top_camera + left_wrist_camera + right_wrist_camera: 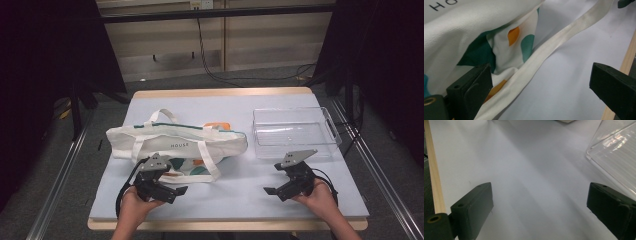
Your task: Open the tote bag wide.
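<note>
A white tote bag (175,142) printed "HOUSE" lies flat on the left half of the table, its handles spread out. Cloth patterned with teal and orange spots (516,40) shows at the bag's near edge. My left gripper (172,187) stands just in front of the bag, open, with nothing gripped. In the left gripper view the bag's white strap (564,37) runs over the table ahead of the left gripper (541,87). My right gripper (272,179) is open over bare table near the front right, pointing left; the right gripper (539,207) has its jaws wide apart.
An empty clear plastic bin (292,110) stands at the back right, and its corner (614,152) is close to my right gripper. The pale mat (240,200) has a wooden rim. Something orange (218,125) pokes out behind the bag.
</note>
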Demonstrator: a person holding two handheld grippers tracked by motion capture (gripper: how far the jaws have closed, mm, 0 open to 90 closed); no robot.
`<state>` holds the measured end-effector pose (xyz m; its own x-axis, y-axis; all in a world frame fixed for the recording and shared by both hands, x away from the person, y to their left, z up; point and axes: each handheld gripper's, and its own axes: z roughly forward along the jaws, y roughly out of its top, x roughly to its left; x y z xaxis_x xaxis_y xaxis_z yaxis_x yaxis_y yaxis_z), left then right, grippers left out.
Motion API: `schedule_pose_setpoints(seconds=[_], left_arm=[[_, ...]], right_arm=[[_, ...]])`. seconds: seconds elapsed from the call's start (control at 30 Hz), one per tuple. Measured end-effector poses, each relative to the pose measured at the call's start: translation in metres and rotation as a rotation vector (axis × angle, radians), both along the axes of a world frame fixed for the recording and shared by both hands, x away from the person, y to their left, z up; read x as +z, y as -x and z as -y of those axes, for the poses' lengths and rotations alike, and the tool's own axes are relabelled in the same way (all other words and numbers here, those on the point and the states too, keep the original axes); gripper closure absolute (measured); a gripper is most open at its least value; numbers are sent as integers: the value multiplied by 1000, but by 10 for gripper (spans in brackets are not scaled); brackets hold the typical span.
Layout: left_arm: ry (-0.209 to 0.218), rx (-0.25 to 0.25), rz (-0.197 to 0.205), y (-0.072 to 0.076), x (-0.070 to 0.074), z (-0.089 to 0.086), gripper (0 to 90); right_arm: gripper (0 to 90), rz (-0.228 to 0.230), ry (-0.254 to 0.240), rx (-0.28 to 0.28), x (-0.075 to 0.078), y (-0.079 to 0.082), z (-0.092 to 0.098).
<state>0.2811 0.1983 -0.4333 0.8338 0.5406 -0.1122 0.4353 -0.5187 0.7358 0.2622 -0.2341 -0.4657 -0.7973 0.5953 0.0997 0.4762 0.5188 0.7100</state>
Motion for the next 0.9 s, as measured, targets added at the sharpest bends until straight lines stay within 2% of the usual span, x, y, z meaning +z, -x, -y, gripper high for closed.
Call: schedule_pose_setpoints(seconds=[0.2, 0.23, 0.43, 0.47, 0.57, 0.6, 0.7, 0.9], left_arm=[[1, 26, -19, -3, 4, -6, 54], [13, 29, -24, -5, 6, -7, 55], [-6, 41, -18, -8, 14, -8, 51], [4, 39, -14, -9, 15, -9, 50], [-2, 45, -10, -9, 19, -10, 50], [5, 49, -11, -9, 22, -12, 50], [-10, 42, 2, -10, 26, -14, 52], [-18, 47, -1, -12, 33, -18, 61]], right_arm=[[70, 4, 1, 13, 5, 0, -4], [71, -1, -8, 19, 6, 0, -4], [75, -5, -4, 27, 11, -1, -9], [76, -6, -3, 28, 12, -1, -10], [83, 1, -7, 39, 15, -2, -12], [88, 3, -16, 46, 19, -2, -15], [96, 4, -23, 61, 24, -5, -20], [119, 5, -26, 98, 32, -9, -33]])
